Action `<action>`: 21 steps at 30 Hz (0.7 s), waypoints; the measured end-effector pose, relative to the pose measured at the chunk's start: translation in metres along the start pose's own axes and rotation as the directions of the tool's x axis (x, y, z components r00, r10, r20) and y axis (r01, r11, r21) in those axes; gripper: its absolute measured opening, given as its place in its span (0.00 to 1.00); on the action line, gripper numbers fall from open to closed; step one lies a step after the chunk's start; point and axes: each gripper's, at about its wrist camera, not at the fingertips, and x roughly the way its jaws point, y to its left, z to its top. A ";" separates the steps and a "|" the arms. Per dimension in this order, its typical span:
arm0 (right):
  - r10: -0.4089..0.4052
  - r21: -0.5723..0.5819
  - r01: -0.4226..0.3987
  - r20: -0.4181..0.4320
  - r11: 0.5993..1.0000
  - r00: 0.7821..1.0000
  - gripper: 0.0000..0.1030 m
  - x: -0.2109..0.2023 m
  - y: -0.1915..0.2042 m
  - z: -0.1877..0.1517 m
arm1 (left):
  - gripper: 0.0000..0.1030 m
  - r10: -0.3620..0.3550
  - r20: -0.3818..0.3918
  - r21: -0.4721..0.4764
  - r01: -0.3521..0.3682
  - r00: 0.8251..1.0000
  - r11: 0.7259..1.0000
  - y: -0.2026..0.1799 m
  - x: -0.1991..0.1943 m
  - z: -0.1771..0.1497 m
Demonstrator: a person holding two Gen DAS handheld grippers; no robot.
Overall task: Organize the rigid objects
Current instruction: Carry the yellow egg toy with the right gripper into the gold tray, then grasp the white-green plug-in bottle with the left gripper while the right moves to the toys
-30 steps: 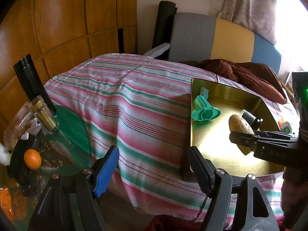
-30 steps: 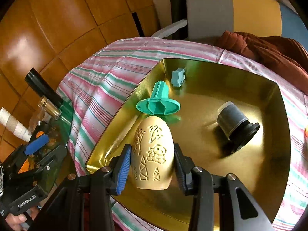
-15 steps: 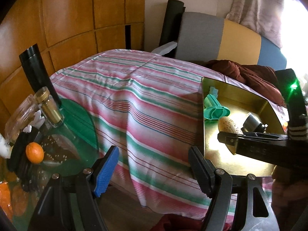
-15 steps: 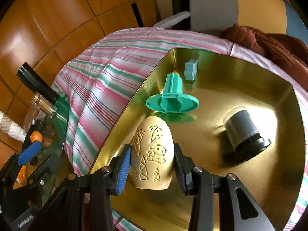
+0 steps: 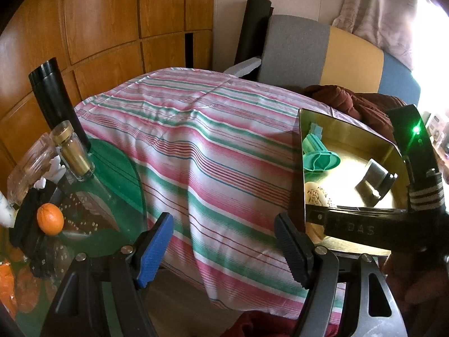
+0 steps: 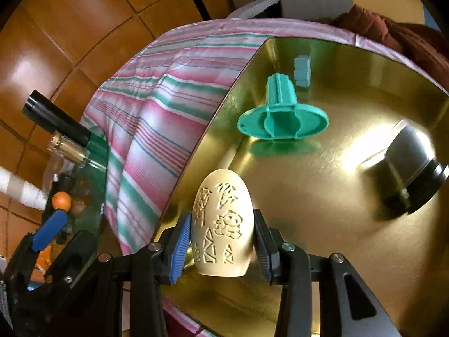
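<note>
Right tongs (image 6: 220, 241) grip carved cream egg (image 6: 223, 221) above gold tray (image 6: 322, 224), six o'clock; left tongs (image 5: 223, 248) wide, empty.

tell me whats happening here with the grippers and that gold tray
A person is sorting objects into a shiny gold metal tray. The right gripper is clamped on a cream carved egg-shaped ornament over the tray's near corner. A teal plastic flanged piece, a small pale blue block and a dark cylinder already lie inside. The left gripper hangs open and empty over the striped cloth.

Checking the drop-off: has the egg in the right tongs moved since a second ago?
Yes. The carved egg, gripped in the right tongs, has advanced deeper over the gold tray, toward the green piece.
</note>
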 end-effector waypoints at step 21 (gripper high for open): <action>-0.010 -0.025 0.014 0.150 1.000 0.989 0.41 -0.072 -0.018 -0.010 | 0.73 -0.010 0.043 0.048 0.008 0.999 0.999 -0.016 -0.018 0.005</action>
